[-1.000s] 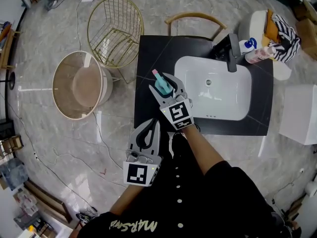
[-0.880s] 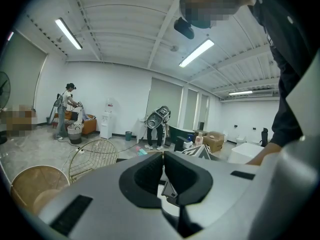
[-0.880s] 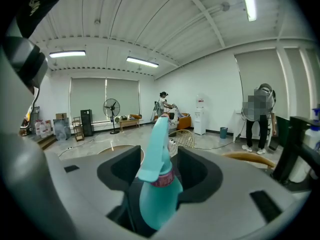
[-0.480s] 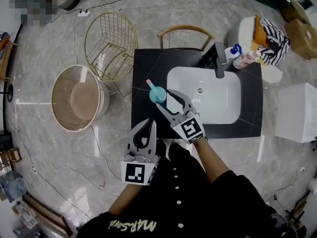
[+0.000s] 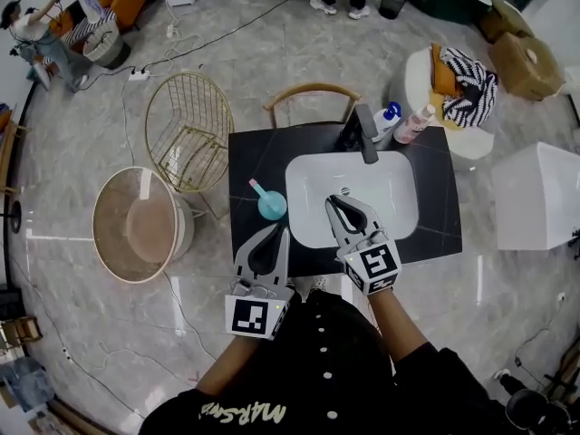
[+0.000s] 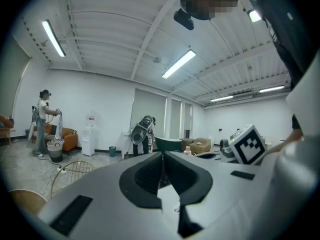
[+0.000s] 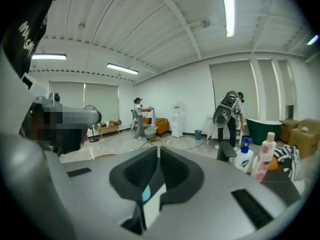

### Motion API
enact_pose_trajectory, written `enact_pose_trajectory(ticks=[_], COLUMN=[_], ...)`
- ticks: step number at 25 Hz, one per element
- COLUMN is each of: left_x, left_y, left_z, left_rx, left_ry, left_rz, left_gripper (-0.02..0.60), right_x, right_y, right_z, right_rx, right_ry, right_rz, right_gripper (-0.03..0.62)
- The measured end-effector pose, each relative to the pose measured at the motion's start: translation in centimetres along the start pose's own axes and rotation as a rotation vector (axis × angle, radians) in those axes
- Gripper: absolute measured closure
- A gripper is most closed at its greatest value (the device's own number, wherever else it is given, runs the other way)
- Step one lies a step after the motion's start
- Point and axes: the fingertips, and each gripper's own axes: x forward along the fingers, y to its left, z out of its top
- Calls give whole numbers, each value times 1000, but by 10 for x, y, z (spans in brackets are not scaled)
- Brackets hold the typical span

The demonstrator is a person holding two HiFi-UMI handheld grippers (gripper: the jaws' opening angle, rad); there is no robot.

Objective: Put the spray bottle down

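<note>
The spray bottle (image 5: pixel 270 203) stands upright on the black countertop (image 5: pixel 246 166), left of the white basin (image 5: pixel 399 184), and neither gripper holds it, so the put-down looks done. The right gripper (image 5: pixel 335 203), over the basin, has just been closing its jaws with nothing between them. The left gripper (image 5: pixel 278 234) is clenched empty near the bottle, where a careless sweep could topple it.

The teal, pink-nozzled spray bottle (image 5: pixel 271 205) stands free on the black counter (image 5: pixel 246 163), left of the sink (image 5: pixel 399 188).
</note>
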Motion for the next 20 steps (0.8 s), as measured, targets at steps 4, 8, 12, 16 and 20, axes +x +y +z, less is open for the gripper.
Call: enact_pose_trajectory(ticks=[4, 8, 12, 16, 20], left_x=[8, 18, 26, 29, 30], left_y=[-12, -21, -32, -39, -46], left_z=[17, 29, 45, 54, 56], left_rx=[2, 42, 51, 60, 74], left_ry=[-15, -48, -68, -82, -86], left_rz=[-48, -82, -116, -137, -151], left_gripper=[560, 560, 560, 560, 560], right_x=[-29, -57, -82, -106, -119], right_y=[-14, -27, -34, -40, -45], right_z=[42, 71, 93, 106, 107], right_rx=[-9, 6, -29, -67, -63], right_ry=[-61, -134, -186, -224, -244], right_rz=[-41, -86, -151, -229, -263], right_gripper=[586, 592, 594, 596, 597])
